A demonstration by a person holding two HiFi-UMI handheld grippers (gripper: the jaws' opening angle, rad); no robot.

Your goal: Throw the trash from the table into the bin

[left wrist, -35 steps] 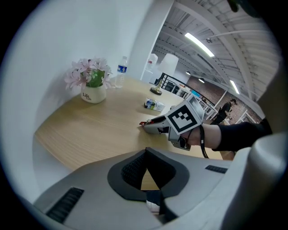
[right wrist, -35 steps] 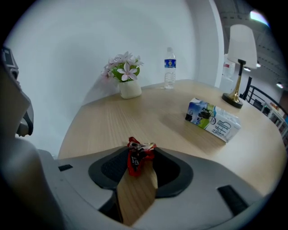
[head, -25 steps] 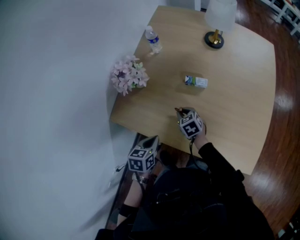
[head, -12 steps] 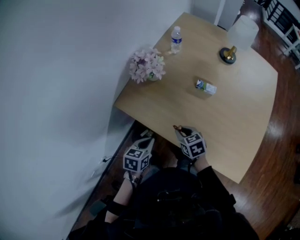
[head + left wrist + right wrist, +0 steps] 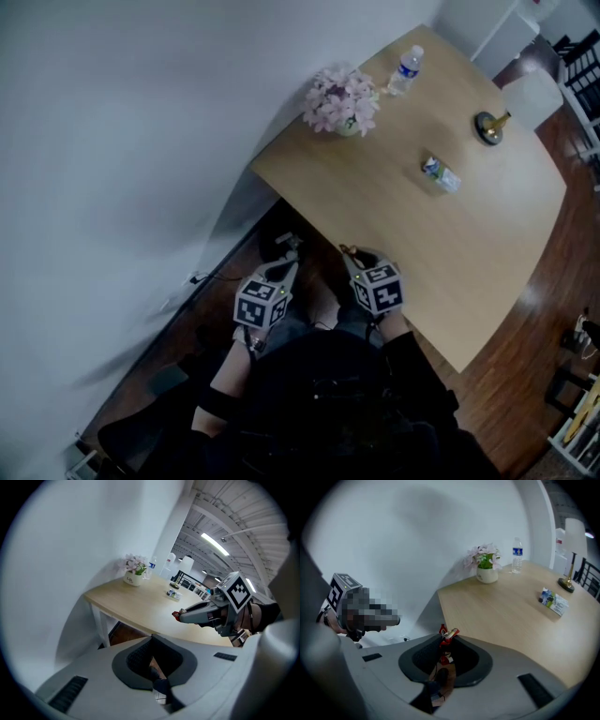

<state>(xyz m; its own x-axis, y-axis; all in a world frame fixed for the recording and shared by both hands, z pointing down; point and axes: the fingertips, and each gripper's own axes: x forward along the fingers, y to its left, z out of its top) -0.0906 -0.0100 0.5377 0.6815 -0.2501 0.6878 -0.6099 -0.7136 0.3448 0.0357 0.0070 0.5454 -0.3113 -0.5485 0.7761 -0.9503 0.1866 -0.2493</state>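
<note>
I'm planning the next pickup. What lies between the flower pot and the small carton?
Nothing: the table between the flower pot and the small carton is bare wood, clearest in the head view; the right gripper view agrees.

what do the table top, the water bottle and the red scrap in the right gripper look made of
Table top: pale wood or wood-look laminate, matte, with faint grain.
Water bottle: clear plastic, probably; see-through body, blue label, white cap.
Red scrap, pinched in the right gripper: thin foil or plastic film, likely a wrapper; crinkled, with a shiny patch.
</note>
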